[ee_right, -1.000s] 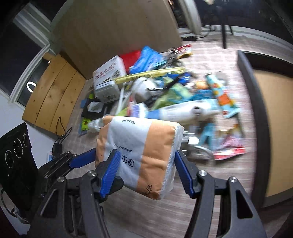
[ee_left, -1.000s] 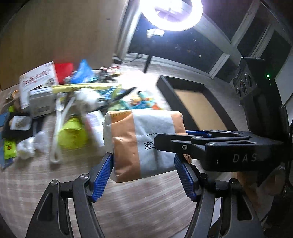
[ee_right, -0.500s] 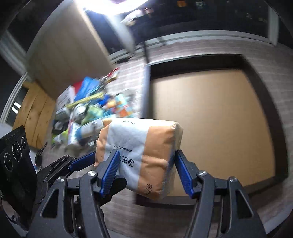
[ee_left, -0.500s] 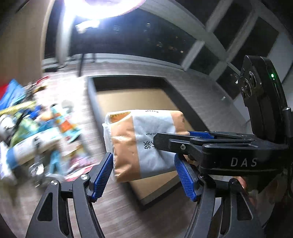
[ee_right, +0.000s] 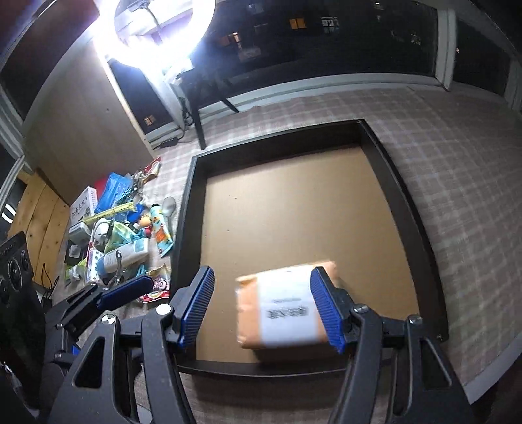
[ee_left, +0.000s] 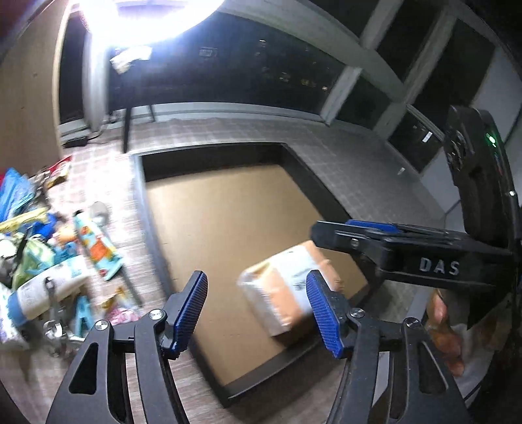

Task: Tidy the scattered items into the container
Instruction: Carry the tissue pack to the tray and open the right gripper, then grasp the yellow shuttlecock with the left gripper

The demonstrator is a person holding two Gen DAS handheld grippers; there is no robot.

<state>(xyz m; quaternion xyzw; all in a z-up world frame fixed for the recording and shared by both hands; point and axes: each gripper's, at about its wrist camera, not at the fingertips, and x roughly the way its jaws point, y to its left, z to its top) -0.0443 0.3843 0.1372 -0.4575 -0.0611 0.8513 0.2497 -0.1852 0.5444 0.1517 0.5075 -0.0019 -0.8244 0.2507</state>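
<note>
Orange-and-white soft tissue pack (ee_right: 287,313), blurred, inside dark-rimmed cardboard-floored tray (ee_right: 187,208): light, squashy; you grip its short ends. Left gripper (ee_left: 257,310) jaws just narrowed, nothing between them; right gripper (ee_right: 262,308) wide, holding nothing.

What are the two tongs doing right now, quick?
Left tongs: open, holding nothing.
Right tongs: open, holding nothing; the tissue pack is blurred below them, over the tray.

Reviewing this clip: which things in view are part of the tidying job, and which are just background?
Part of the job:
- orange and white soft packet, blurred, over the tray
- shallow black-rimmed tray with brown floor
- heap of scattered packets and bottles on the floor
- left gripper, right gripper, both open

Background:
- bright ring light
- dark windows
- checked carpet
</note>
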